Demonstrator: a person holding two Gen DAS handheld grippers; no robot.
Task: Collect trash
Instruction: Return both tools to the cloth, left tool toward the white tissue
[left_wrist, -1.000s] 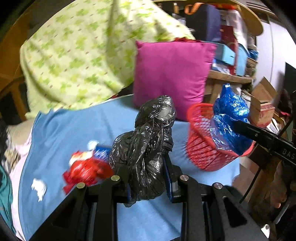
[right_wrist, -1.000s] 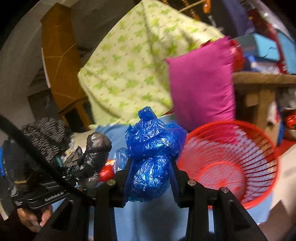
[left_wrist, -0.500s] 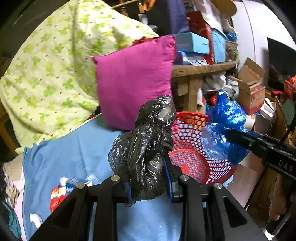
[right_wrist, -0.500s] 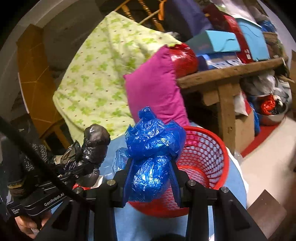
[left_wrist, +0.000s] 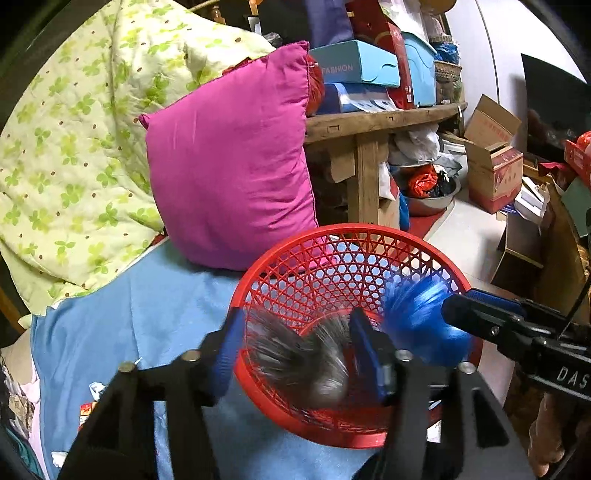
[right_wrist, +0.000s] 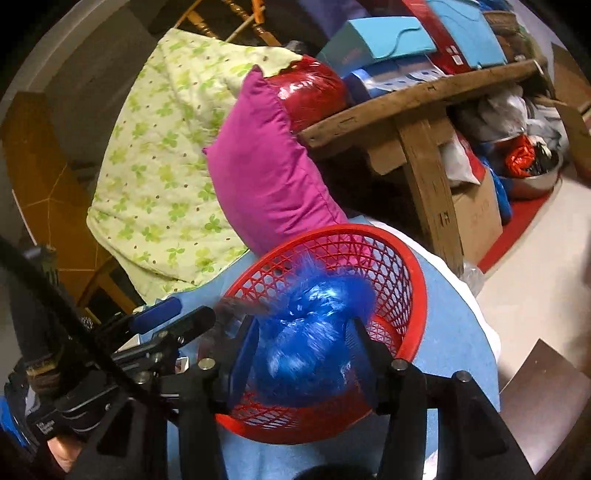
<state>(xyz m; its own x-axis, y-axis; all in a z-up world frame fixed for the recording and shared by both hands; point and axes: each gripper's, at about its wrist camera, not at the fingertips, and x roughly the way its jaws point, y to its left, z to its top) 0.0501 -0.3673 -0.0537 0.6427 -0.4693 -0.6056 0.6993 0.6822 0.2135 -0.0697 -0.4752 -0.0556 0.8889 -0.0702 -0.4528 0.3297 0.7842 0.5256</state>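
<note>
A red mesh basket (left_wrist: 332, 258) stands on the blue sheet, also in the right wrist view (right_wrist: 369, 247). My left gripper (left_wrist: 295, 350) is open over the basket, and a black plastic bag (left_wrist: 303, 358), blurred by motion, drops between its fingers into the basket. My right gripper (right_wrist: 299, 350) is open too, and a blue plastic bag (right_wrist: 310, 332), also blurred, falls between its fingers into the basket. The blue bag (left_wrist: 421, 321) and the right gripper's fingers (left_wrist: 480, 317) show at the right of the left wrist view.
A magenta pillow (left_wrist: 229, 173) and a green-patterned quilt (left_wrist: 74, 147) lie behind the basket. A wooden bench (left_wrist: 369, 122) stacked with boxes stands to the right. Red and white wrappers (left_wrist: 88, 402) lie on the blue sheet (left_wrist: 129, 314) at the left. Cardboard boxes (left_wrist: 491, 162) stand on the floor.
Both grippers moved over the red basket and opened. The black bag and the blue bag have left the fingers and are falling into the basket.
</note>
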